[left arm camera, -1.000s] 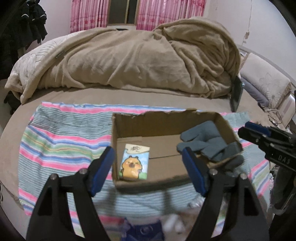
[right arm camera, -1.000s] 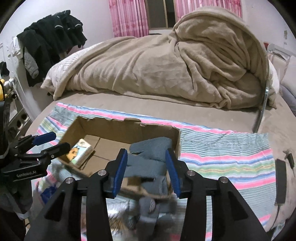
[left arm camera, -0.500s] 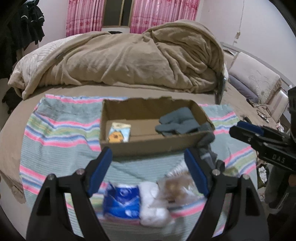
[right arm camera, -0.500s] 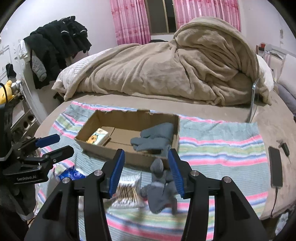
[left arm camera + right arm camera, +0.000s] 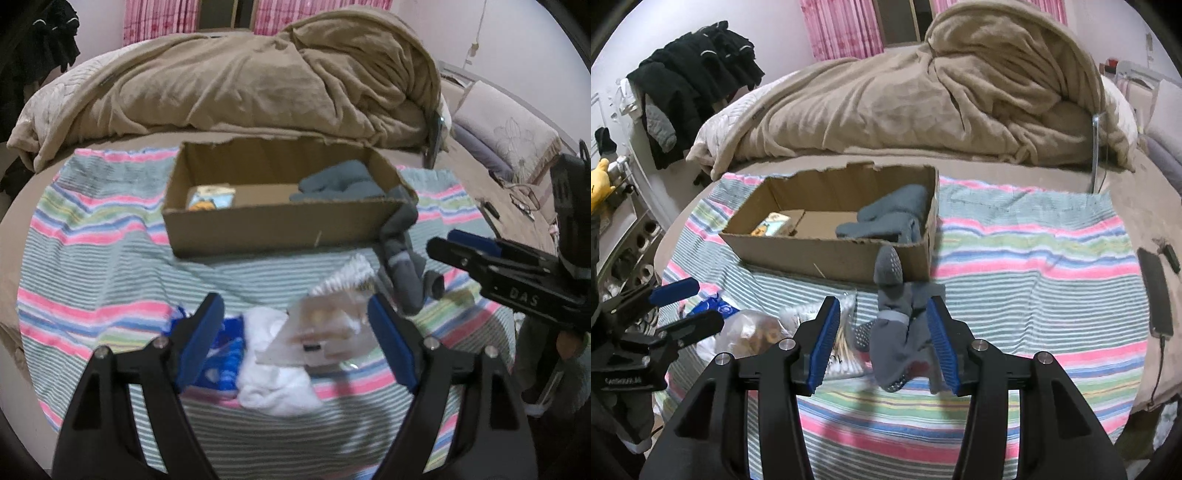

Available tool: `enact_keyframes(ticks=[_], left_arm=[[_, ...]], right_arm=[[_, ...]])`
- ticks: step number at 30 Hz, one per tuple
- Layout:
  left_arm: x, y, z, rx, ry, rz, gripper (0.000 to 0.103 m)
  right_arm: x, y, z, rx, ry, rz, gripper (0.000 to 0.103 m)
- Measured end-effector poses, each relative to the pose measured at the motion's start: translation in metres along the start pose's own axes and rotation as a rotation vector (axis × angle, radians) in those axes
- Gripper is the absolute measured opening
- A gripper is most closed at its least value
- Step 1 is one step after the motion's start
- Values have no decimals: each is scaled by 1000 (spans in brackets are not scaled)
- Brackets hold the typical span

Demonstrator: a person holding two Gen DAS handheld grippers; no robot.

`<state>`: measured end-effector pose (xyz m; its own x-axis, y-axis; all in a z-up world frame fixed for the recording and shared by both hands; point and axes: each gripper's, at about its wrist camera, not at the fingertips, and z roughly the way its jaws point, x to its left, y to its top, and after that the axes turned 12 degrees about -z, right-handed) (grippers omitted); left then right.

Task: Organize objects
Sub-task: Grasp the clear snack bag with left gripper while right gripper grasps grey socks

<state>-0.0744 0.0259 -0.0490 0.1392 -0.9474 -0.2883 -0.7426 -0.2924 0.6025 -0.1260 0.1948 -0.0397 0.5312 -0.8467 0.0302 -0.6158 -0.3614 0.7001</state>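
**A:** Eyes on the grey sock (image 5: pixel 892 334): it lies crumpled on the striped towel (image 5: pixel 1034 266), right between the right gripper (image 5: pixel 882 341) fingers, its toe reaching toward the cardboard box (image 5: pixel 834 254) and touching the front wall.

**B:** Clamped on it?

**A:** No. The blue pads stand apart on either side of the sock, and I can't tell whether the right-hand pad touches the fabric.

**B:** And the left gripper (image 5: pixel 295 334)?

**A:** Spread wide too, holding nothing. Between and just beyond its fingers sit a white cloth bundle (image 5: pixel 275 369), a clear plastic bag (image 5: pixel 328 332) and a blue packet (image 5: pixel 218 354) by its left finger. The sock (image 5: pixel 400 258) lies ahead and to the right of it, draped off the box (image 5: pixel 280 225) corner.

**B:** What does one view give that the other doesn't?

**A:** The left wrist view shows the white bundle in full and a pillow (image 5: pixel 506 133) far right. The right wrist view shows the grip dots on the sock's sole, a pack of cotton swabs (image 5: pixel 842 336) beside its left finger, a phone (image 5: pixel 1156 291) on the bed far right, and dark clothes (image 5: pixel 690 81) hanging far left.

**B:** Inside the box?

**A:** Both views agree: a cartoon packet (image 5: pixel 772 227) at the left end, blue-grey gloves (image 5: pixel 890 218) at the right. Behind it all, the tan blanket (image 5: pixel 923 96) heaps up.
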Motion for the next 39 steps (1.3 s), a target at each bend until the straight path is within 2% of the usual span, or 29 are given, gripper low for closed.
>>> enact_keyframes(ticks=[9,15,20,21,22,23,25,31,39], left_arm=[[-8,-10,24,48,18,47,82],[-15,-19,37,88,0,75,81],[-18,-23,40,75,-1,103,76],[-17,-24,39,73,-5,100,76],[-17,-24,38,71,-9,98,75],[-16,-24,36,65,-13,96,75],[-16,-25,32,58,-22,96,68],[-14,-23,16,26,-29,100,57],[-7,-18,-2,-9,-51,78,55]], right_arm=[[-7,-14,36,65,22,17,51],[-7,-15,51,101,43,19,51],[-3,-16,58,128,34,-12,51],[-3,-17,59,129,33,-13,48],[-2,-17,59,129,33,-17,36],[-1,-18,59,128,36,-24,30],[3,-18,57,120,30,-47,28],[3,-18,48,93,21,-40,27],[11,-9,25,52,35,-31,27]])
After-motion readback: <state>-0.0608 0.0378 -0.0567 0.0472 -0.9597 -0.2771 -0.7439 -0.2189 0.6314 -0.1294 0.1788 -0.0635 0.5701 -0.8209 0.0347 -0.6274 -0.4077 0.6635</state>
